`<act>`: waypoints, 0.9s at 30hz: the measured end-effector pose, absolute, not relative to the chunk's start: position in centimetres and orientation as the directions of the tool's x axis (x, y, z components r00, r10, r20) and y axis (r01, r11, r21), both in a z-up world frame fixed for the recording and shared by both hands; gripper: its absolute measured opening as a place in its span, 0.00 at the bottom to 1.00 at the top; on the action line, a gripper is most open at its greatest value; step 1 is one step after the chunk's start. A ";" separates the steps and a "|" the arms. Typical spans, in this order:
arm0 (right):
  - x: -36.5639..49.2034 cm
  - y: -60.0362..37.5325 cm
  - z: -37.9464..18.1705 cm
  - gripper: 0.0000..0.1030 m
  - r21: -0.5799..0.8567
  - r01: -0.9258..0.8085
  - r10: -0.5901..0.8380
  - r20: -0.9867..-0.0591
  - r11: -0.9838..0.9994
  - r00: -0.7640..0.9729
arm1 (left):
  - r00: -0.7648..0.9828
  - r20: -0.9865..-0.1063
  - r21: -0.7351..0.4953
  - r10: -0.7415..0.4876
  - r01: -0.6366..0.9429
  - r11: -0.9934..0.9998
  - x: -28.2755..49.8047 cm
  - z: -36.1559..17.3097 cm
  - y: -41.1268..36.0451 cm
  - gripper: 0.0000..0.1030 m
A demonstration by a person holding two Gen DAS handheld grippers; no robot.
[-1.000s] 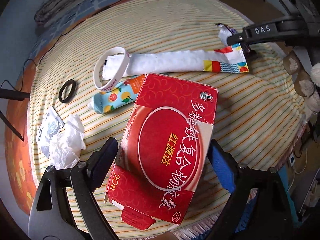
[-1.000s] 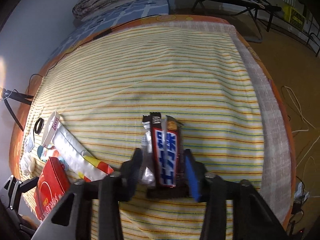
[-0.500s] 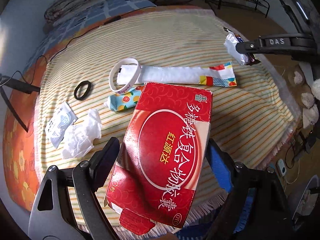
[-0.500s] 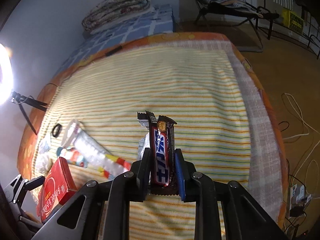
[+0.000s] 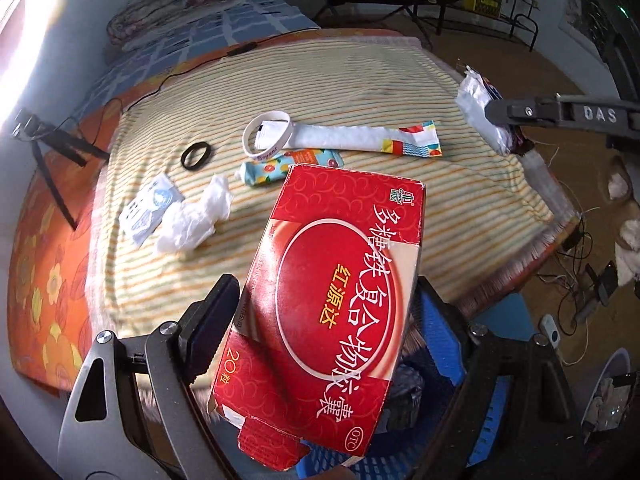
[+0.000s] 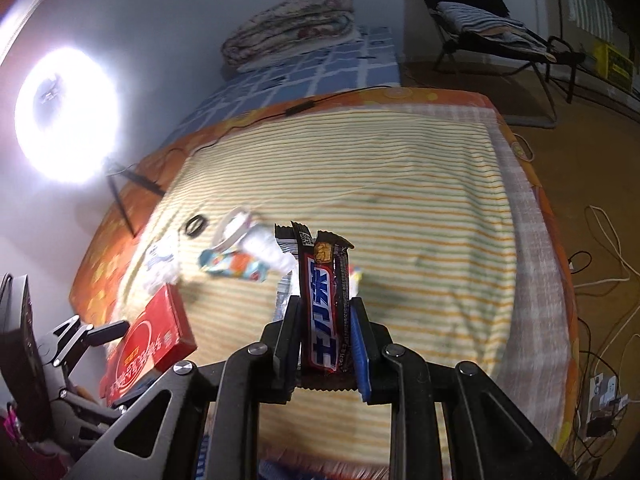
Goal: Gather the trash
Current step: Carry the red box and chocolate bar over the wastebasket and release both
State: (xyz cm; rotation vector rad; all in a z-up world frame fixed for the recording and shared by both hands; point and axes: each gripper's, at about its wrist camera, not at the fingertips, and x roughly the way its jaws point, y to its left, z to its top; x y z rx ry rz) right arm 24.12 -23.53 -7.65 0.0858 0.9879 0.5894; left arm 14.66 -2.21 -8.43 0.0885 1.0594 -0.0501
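Note:
My left gripper (image 5: pixel 320 336) is shut on a big red carton with white Chinese writing (image 5: pixel 332 304), held above the near edge of the striped table and over a blue basket (image 5: pixel 448 352). My right gripper (image 6: pixel 326 344) is shut on a dark candy bar wrapper (image 6: pixel 324 300) together with a white wrapper (image 6: pixel 285 296), lifted above the table. In the left wrist view the right gripper (image 5: pixel 496 116) shows at the far right with those wrappers. The red carton (image 6: pixel 150 344) also shows in the right wrist view.
On the striped cloth (image 5: pixel 360 92) lie a long white packet (image 5: pixel 352 140), a white wristband (image 5: pixel 267 140), a black ring (image 5: pixel 196 156), a fruit-print tube (image 5: pixel 280 168), a crumpled tissue (image 5: pixel 192 220) and a small sachet (image 5: pixel 150 208). A ring light (image 6: pixel 68 116) stands left.
Both grippers have lifted and drawn back toward the near table edge with their loads. The right gripper closed tighter on the candy wrapper; the blue basket now shows under the carton.

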 end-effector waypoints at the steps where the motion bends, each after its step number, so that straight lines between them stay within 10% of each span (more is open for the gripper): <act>1: 23.5 -23.6 -7.5 0.21 0.329 -0.437 0.510 -0.758 0.837 0.406 | 0.492 -0.871 0.046 0.002 0.078 0.996 14.0 -8.3 -2.2 0.85; 27: 7.6 -21.9 -12.5 0.23 0.320 -0.581 0.533 -0.812 0.748 0.238 | 0.369 -0.929 -0.060 -0.038 -0.050 0.997 1.9 -15.2 -3.6 0.85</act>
